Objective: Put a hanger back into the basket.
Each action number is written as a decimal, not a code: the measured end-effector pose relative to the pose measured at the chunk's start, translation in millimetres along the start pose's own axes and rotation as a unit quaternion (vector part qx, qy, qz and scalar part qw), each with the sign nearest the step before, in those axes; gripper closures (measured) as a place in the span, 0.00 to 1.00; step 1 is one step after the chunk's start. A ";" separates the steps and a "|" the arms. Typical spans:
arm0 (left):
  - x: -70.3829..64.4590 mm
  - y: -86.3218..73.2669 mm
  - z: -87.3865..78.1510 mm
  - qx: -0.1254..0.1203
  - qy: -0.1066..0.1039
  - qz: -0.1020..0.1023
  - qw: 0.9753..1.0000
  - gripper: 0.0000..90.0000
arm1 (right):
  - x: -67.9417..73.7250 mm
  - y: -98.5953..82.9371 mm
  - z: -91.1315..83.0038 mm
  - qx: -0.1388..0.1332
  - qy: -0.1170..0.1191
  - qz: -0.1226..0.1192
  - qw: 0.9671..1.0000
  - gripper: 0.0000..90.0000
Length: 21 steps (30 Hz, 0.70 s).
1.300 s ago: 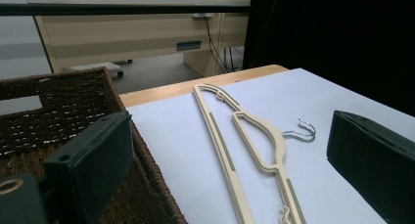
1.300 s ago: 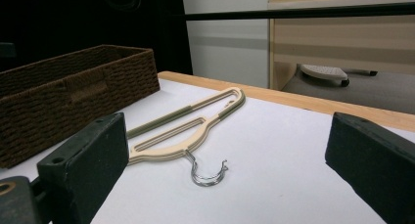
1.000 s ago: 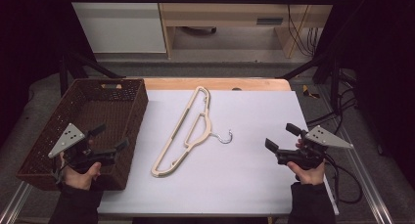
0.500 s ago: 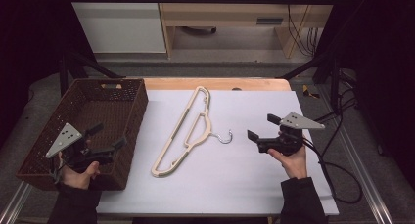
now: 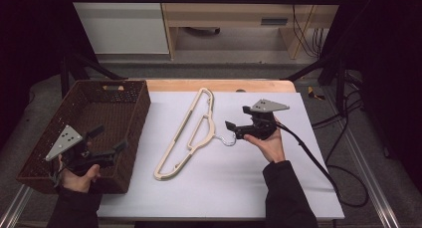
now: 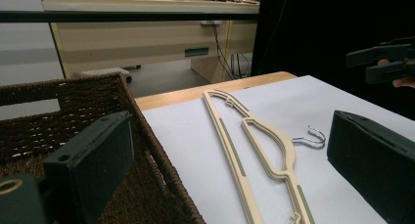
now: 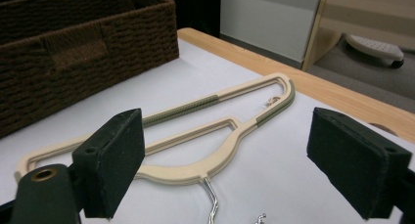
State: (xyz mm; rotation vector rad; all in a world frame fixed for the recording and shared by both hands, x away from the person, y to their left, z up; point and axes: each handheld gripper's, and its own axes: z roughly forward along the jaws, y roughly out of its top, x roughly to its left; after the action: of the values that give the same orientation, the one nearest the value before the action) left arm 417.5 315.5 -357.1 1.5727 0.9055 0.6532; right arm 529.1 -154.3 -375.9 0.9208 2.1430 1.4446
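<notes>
Hanger (image 5: 191, 133) just beside right hand-held gripper (image 5: 238, 124).

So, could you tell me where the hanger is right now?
In the high view the hanger lies flat mid-table, between the wicker basket on its left and the open right gripper beside its metal hook.

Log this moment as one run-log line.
right gripper: open, at hanger hook | hanger: flat on table | left gripper: open, over basket
</notes>
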 end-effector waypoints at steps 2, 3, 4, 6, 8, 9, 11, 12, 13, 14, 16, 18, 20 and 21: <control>0.3 0.0 -0.3 0.000 0.000 0.000 1.000 0.03 | -1.8 -1.6 10.1 0.009 0.000 -0.002 1.000 0.19; 0.5 0.1 -0.5 -0.001 0.002 0.001 1.000 0.03 | -2.5 -2.7 14.9 0.013 0.002 -0.001 1.000 0.19; 0.9 0.0 -0.8 0.000 0.003 0.000 1.000 0.03 | -3.4 -4.1 19.4 0.015 0.003 -0.003 1.000 0.21; 1.5 -0.1 -1.1 -0.001 0.004 0.000 1.000 0.03 | -4.8 -7.6 27.7 0.022 0.005 0.000 1.000 0.23; 1.9 -0.1 -1.3 -0.001 0.005 0.000 1.000 0.03 | -6.2 -11.6 34.9 0.029 0.007 -0.002 1.000 0.25; 2.0 -0.1 -1.5 -0.001 0.007 0.001 1.000 0.03 | -6.6 -13.7 38.0 0.033 0.007 -0.004 0.999 0.26; 2.2 -0.1 -1.6 -0.001 0.007 0.001 1.000 0.03 | -6.7 -17.5 44.2 0.039 0.008 -0.005 0.999 0.28; 2.2 -0.1 -1.6 -0.001 0.008 0.001 1.000 0.03 | -7.0 -19.5 47.0 0.041 0.010 -0.006 0.999 0.29; 2.2 -0.1 -1.5 -0.001 0.007 0.001 1.000 0.03 | -7.1 -21.3 50.2 0.044 0.009 -0.006 0.999 0.31; 2.0 -0.1 -1.5 -0.001 0.007 0.003 1.000 0.03 | -7.2 -23.4 53.0 0.048 0.008 -0.004 0.999 0.31; 1.6 0.0 -1.2 0.001 0.008 0.004 1.000 0.03 | -8.3 -27.6 58.8 0.057 0.012 -0.005 0.998 0.33; 1.4 0.0 -1.0 0.002 0.008 0.005 1.000 0.03 | -8.7 -32.0 63.7 0.067 0.016 -0.003 0.998 0.35; 1.4 0.0 -1.0 0.002 0.009 0.004 1.000 0.03 | -8.7 -36.0 69.0 0.073 0.017 -0.006 0.997 0.37; 1.5 -0.1 -0.9 0.003 0.009 0.004 1.000 0.03 | -8.3 -38.0 70.7 0.079 0.017 -0.004 0.997 0.38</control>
State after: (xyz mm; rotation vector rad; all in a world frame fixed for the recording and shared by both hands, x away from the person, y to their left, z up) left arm 417.6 317.2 -357.1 1.5784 0.9162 0.6712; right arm 568.9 -122.9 -438.7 0.9484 2.3095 1.3108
